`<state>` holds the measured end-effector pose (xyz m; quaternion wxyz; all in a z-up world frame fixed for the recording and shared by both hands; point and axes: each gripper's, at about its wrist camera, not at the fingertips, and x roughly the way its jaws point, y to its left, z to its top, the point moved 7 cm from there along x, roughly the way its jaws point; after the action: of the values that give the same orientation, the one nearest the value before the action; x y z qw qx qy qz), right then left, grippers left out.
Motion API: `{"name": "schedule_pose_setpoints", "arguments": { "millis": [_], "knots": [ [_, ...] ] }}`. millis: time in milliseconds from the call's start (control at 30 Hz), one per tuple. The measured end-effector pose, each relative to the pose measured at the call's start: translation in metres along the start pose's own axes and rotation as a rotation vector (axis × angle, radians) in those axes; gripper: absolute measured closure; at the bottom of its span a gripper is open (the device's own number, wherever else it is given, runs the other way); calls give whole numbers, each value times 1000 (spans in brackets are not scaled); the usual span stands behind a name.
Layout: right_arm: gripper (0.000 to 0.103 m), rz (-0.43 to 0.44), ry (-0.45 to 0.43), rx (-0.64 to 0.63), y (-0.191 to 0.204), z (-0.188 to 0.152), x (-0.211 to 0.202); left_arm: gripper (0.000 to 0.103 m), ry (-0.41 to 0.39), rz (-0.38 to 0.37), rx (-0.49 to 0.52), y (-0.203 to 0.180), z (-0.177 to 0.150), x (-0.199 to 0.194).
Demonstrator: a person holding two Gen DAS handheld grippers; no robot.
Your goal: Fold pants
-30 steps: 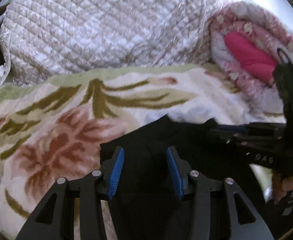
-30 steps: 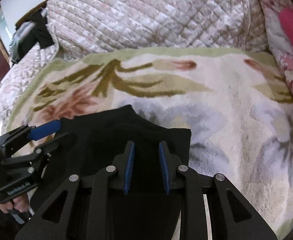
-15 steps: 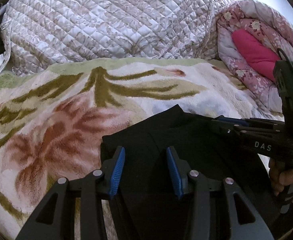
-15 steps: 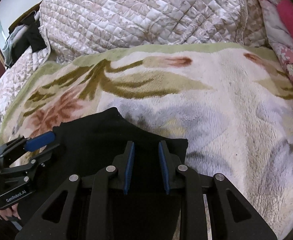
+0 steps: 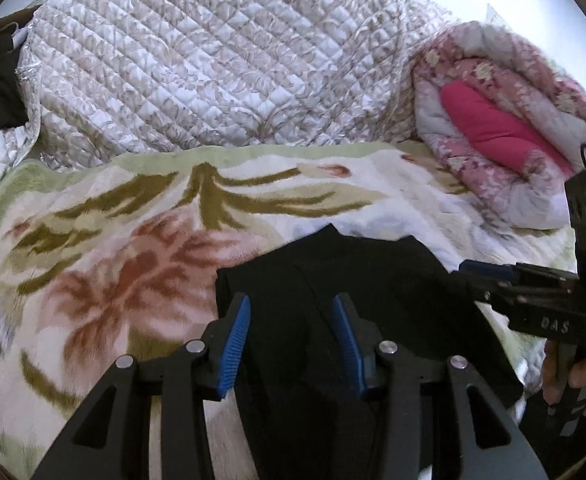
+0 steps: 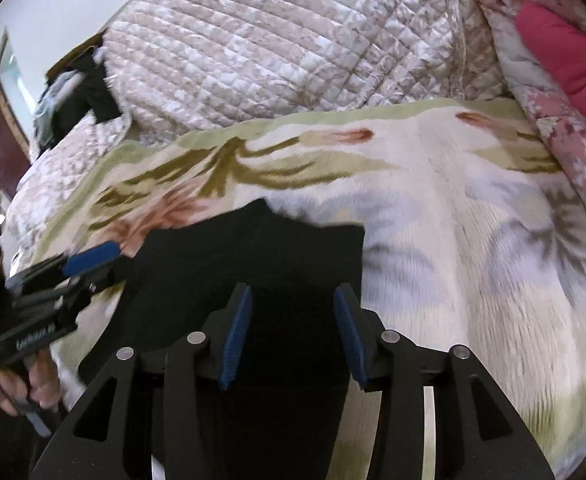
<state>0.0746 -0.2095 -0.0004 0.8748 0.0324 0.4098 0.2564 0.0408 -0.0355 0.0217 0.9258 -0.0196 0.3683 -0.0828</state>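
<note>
Left gripper (image 5: 291, 338): blue pads (image 5: 235, 346) apart at a middling gap, nothing pinched, black cloth lying below the gap. Right gripper (image 6: 293, 332): jaws have just been opening, now also at a middling gap, pads (image 6: 237, 334) clear of the fabric, nothing clamped; whether cloth brushes the pad tips I cannot tell.

One pair of black pants (image 5: 373, 300), folded into a compact dark slab, lies flat on the floral blanket (image 5: 113, 264). In the left wrist view it fills the lower centre, running from 6 o'clock up toward 12, far edge ending in a small peak at about 12 o'clock from the fingers. Long axis runs roughly away from the grippers, though the near end is hidden under them, so full length cannot be told. Fabric is plain black, matte, a faint seam or crease running lengthwise; far corners squared off. In the right wrist view the same pants (image 6: 253, 264) sit at centre-left, its right edge straight, blanket bare beyond at 3 o'clock.

The two grippers are side by side: the right one shows at 3 o'clock in the left view with a hand (image 5: 573, 380) on its handle; the left one shows at 9 o'clock in the right view.

Beyond, at 12 o'clock: one quilted beige cover (image 5: 213, 68). At 2 o'clock: one rolled pink floral quilt (image 5: 513, 120). Count: two grippers, one pants, one blanket.
</note>
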Motion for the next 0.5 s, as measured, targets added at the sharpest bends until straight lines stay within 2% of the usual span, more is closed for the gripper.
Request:
{"name": "schedule_pose_setpoints", "arguments": {
  "millis": [133, 267, 367, 500],
  "knots": [
    [59, -19, 3, -52, 14, -23, -16, 57, 27, -30, 0, -9, -25, -11],
    [67, -38, 61, -96, 27, -51, -14, 57, 66, -40, 15, -17, -52, -15],
    [67, -75, 71, -159, 32, -56, -10, 57, 64, -12, 57, -19, -62, -13],
    [67, -60, 94, -116, 26, -54, -8, 57, 70, -13, 42, -16, -61, -11]
  ]
}}
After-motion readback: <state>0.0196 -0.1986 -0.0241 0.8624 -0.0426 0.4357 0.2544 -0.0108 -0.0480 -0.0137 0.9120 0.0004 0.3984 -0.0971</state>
